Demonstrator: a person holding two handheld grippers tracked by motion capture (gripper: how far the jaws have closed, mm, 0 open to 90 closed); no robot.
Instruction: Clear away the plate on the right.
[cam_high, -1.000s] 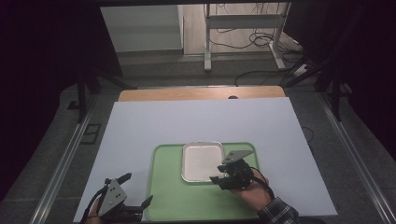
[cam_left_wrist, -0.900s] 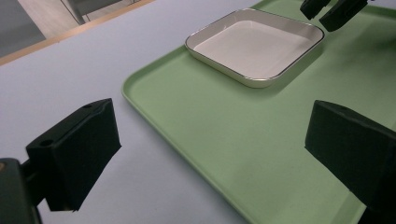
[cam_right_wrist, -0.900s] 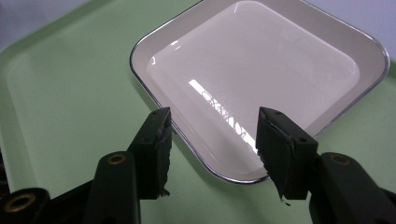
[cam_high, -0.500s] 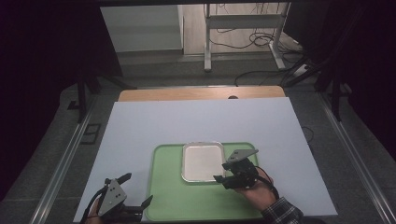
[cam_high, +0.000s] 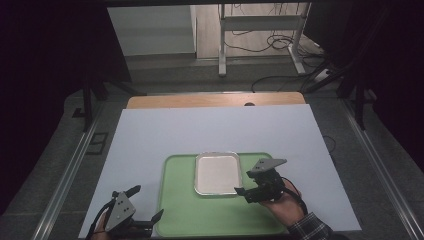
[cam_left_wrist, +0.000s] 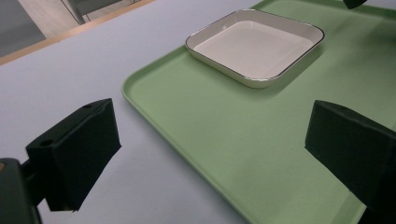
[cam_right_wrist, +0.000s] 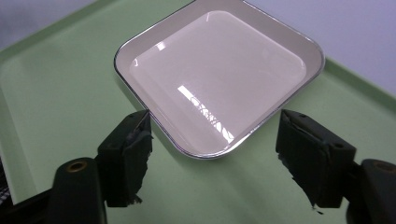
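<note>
1. Since the earlier frames, the right hand-held gripper (cam_high: 244, 194) has drawn back a little from the white square dish (cam_high: 217, 173) toward the near edge of the green tray (cam_high: 180, 215), and its jaws have just been opening; nothing is between them.
2. Seen from the right gripper view, its jaws stand wide apart, just short of the dish's (cam_right_wrist: 215, 74) near corner, with bare tray (cam_right_wrist: 56, 93) beneath them.
3. White and square with a dark rim line, the dish sits flat on the tray near its far edge, about midway along it.
4. Lying on the pale worktop (cam_high: 210, 130), the tray sits close to the worktop's near edge.
5. At the tray's near left corner, the left hand-held gripper (cam_high: 150, 222) has not moved; its jaws are wide open and hold nothing, one over the worktop (cam_left_wrist: 70, 70), one over the tray (cam_left_wrist: 224, 140).
</note>
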